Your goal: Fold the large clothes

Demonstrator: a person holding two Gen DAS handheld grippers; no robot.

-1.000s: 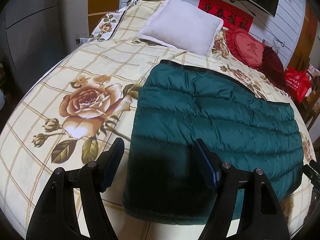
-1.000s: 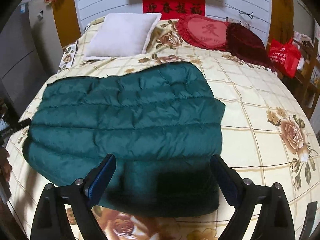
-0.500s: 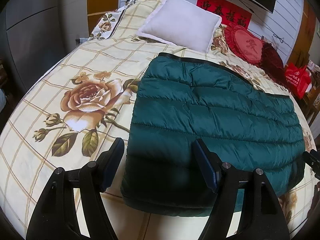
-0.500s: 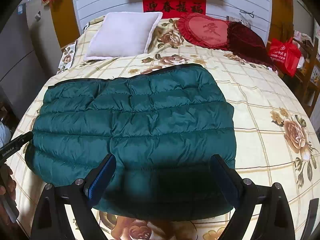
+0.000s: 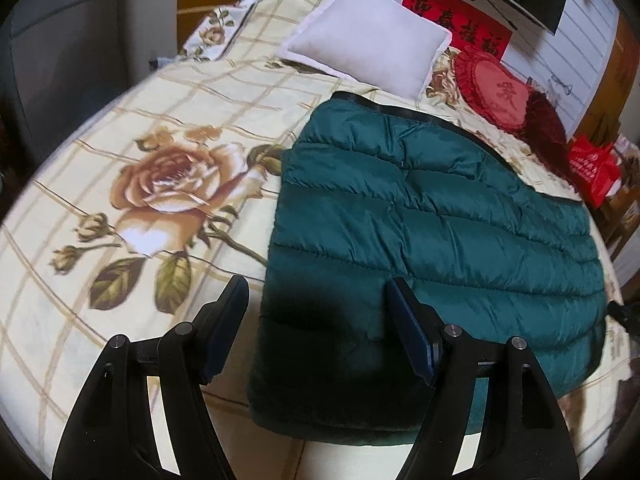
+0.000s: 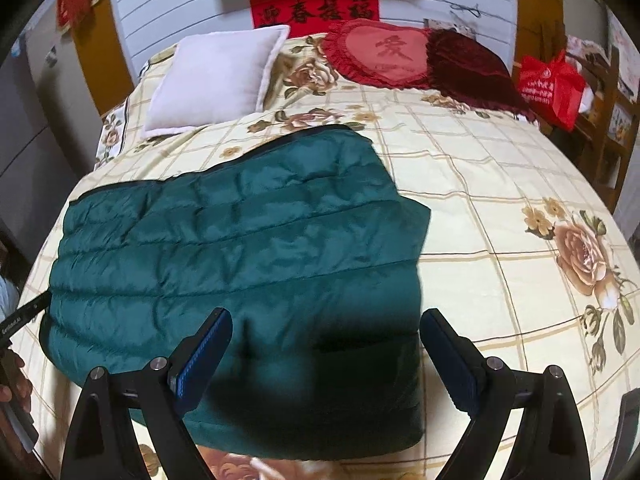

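Hovering both tools over the near edge of the bed (image 5: 60,320), nothing gripped. Left tool (image 5: 316,312) is spread wide, straddling the near-left corner of the green down jacket (image 5: 420,220); right tool (image 6: 324,344) is spread too, over its near-right corner.

Jacket lies flat as a folded rectangle, mid-bed toward the foot, long axis running left-right across the bed, quilting seams parallel to it. Dark trim runs along the far edge, toward the white pillow (image 6: 216,80). Fabric sits directly ahead of and below both tools, one corner each, so neither is clearly nearer. My read: next move is dropping onto those near corners, pinching, then carrying them over.

Writing: the red banner (image 6: 316,10) on the headboard wall carries Chinese characters, looks like 迎春接福. The heart cushion (image 6: 384,52) has one character, 爱 I think. Print on the red bag (image 6: 548,88) is too small to read.
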